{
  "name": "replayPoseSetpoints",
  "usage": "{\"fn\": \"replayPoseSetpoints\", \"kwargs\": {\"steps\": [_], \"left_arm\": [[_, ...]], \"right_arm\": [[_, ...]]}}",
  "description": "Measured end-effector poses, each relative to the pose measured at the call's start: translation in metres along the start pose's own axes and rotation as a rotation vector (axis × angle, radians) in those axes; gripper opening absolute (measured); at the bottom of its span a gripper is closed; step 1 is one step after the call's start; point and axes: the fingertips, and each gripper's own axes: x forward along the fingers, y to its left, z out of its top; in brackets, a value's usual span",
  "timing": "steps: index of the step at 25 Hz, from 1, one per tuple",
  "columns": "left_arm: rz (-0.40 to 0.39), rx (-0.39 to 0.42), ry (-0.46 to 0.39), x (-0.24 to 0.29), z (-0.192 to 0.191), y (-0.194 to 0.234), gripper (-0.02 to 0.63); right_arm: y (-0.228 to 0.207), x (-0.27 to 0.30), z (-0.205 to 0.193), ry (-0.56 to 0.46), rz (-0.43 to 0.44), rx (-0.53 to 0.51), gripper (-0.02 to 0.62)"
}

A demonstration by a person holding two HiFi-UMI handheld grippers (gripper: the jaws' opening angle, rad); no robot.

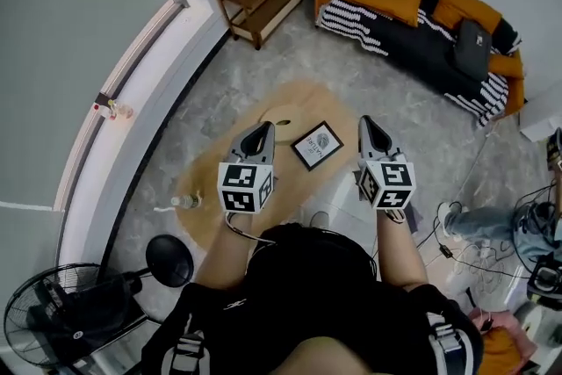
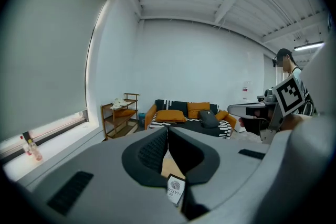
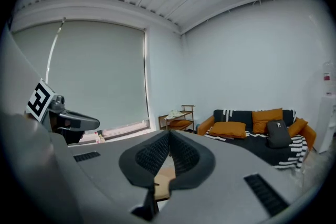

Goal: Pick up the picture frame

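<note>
Picture frame [image 1: 317, 145] flat on wooden table [image 1: 307, 101]; visible lettering "OF NATU".

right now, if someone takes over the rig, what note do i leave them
Left hand-held gripper: shut, empty, held above the table, left of the frame.
Right hand-held gripper: shut, empty, held to the frame's right.
Frame: lies flat on the wooden table between the two grippers, untouched.
Done: nothing yet.
Left: open a gripper, lower it to the frame, close on an edge and lift.
</note>
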Motion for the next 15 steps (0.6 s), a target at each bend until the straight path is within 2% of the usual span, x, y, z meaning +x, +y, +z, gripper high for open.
{"fn": "replayPoseSetpoints", "kwargs": {"steps": [4, 5, 6, 7, 15], "left_arm": [[-0.001, -0.011, 0.024, 0.032, -0.006, 0.006, 0.044], [-0.005, -0.012, 0.038, 0.04, -0.011, 0.006, 0.103], [-0.013, -0.015, 0.059, 0.048, -0.017, 0.006, 0.158], [-0.022, -0.019, 0.083, 0.056, -0.025, 0.006, 0.175], [-0.062, -0.1, 0.297, 0.11, -0.113, 0.009, 0.179]], "right_arm": [[-0.027, 0.018, -0.021, 0.06, -0.066, 0.038, 0.017], [-0.033, 0.022, -0.03, 0.08, -0.076, 0.052, 0.071], [-0.039, 0.026, -0.04, 0.102, -0.078, 0.07, 0.152], [-0.044, 0.029, -0.05, 0.127, -0.079, 0.092, 0.189], [-0.071, 0.053, -0.147, 0.329, -0.107, 0.214, 0.198]]}}
